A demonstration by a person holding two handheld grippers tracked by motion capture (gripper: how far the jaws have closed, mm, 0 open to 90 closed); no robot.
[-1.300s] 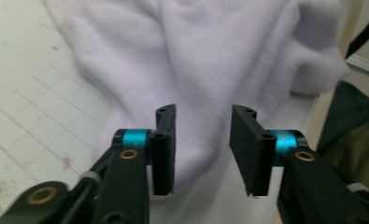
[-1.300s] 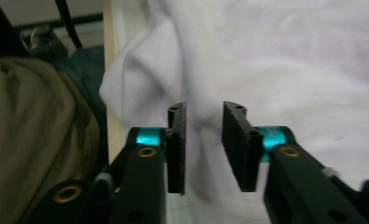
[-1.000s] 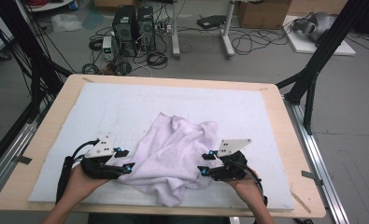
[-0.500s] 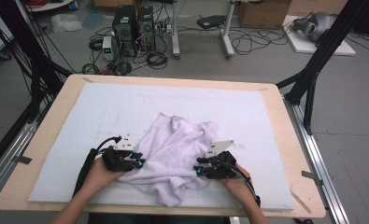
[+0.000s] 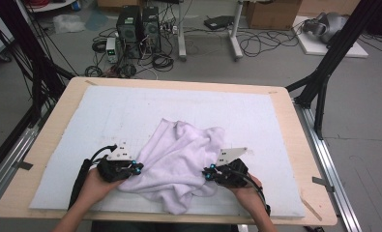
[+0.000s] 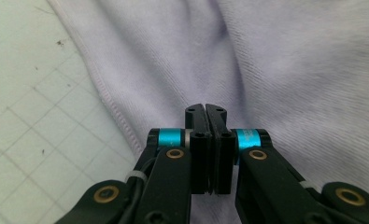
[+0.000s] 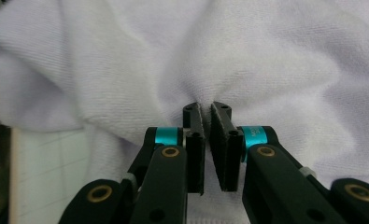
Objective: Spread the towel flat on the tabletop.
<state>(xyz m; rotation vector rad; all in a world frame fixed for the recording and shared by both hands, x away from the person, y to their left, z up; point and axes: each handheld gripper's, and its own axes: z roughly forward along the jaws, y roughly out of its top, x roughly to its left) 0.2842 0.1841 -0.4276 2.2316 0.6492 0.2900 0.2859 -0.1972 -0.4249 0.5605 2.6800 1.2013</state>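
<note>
Gripping the crumpled towel (image 5: 176,162) at opposite sides, left gripper (image 5: 136,169) and right gripper (image 5: 207,175), jaws just closed pinching cloth, needed even lifting.

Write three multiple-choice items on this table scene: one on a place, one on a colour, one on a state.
1. Where does the crumpled cloth lie?
A. On the near half of the white mat, between the two tools
B. On the floor by the computer towers
C. At the far right corner of the mat

2. What colour is the cloth?
A. Dark green
B. Pale lilac-white
C. Red

3. How do the jaws of the left tool and the right tool stand?
A. Both wide open above the cloth
B. Left shut, right wide open
C. Both closed at the cloth

Key: 1 A, the high view shows the cloth near the person's edge with a tool at each side. 2 B, both gripper views show pale fabric. 3 C, each tool's jaws nearly meet, pinching fabric.
</note>
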